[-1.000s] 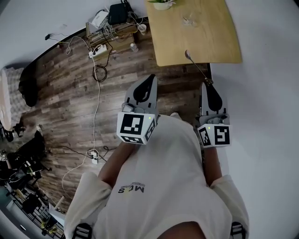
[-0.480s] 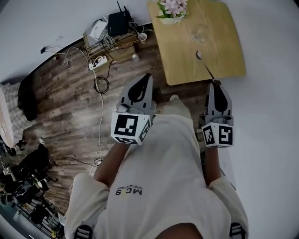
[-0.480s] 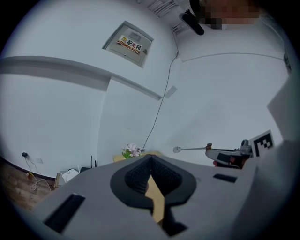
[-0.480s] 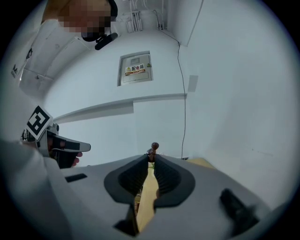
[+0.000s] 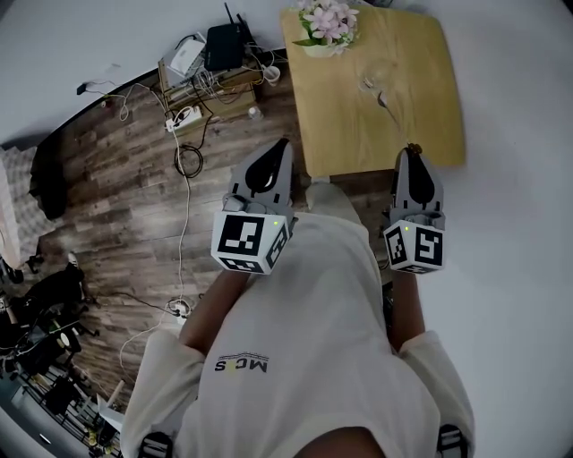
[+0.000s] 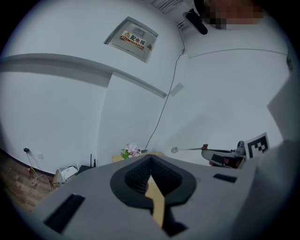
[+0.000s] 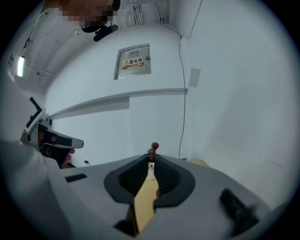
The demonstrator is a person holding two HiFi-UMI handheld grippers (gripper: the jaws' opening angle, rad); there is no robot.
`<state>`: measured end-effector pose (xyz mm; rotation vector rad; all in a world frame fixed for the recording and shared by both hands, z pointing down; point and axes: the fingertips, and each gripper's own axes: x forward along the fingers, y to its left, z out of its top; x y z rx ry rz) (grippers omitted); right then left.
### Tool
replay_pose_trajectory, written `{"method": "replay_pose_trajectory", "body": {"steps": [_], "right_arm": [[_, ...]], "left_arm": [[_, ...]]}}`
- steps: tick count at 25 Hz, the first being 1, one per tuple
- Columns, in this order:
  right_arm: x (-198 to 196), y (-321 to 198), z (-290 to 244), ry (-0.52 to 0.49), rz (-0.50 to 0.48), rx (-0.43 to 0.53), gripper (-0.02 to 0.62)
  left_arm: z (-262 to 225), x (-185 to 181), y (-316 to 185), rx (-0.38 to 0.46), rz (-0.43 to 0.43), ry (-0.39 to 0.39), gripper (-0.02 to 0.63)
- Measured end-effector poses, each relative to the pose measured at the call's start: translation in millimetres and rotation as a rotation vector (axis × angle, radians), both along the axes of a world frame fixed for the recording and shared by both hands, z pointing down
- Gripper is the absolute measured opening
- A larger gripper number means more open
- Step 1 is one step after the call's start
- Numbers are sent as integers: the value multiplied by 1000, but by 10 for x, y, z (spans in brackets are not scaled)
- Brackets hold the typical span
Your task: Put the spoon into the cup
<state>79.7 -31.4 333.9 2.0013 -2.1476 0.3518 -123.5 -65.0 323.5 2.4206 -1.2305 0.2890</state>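
Right gripper (image 7: 151,158) — jaws are pinched on the handle end of the spoon (image 7: 152,149), and the brown knob of the handle is seen poking out past the tips. In the head view the right gripper (image 5: 412,152) is held at the near edge of the table (image 5: 430,54). The spoon (image 5: 395,121) is carried out ahead of it over the tabletop, bowl end forward, not in the cup. The bowl is seen just short of the cup (image 5: 376,73), a clear glass standing on the table; contact between the two cannot be judged. From the left gripper view the same spoon (image 6: 187,149) is seen roughly level, sticking out of the right gripper (image 6: 206,151).

Left gripper (image 6: 150,158) — jaws are pressed together, nothing gripped. In the head view the left gripper (image 5: 283,145) is held over the floor (image 5: 134,197), just left of the table's near corner, apart from spoon and cup.

A flower pot (image 5: 327,22) is set at the table's far-left corner. Cables (image 5: 188,143) are strewn on the wood floor by the wall.
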Motion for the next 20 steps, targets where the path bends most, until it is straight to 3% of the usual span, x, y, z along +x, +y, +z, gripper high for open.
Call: {"method": "replay_pose_trajectory", "body": {"steps": [12, 20], "right_arm": [[543, -575, 533, -23, -25, -56, 55], [576, -791, 889, -33, -69, -112, 55]], "left_arm": [[310, 528, -348, -42, -60, -36, 11], [454, 720, -383, -49, -106, -56, 11]]}}
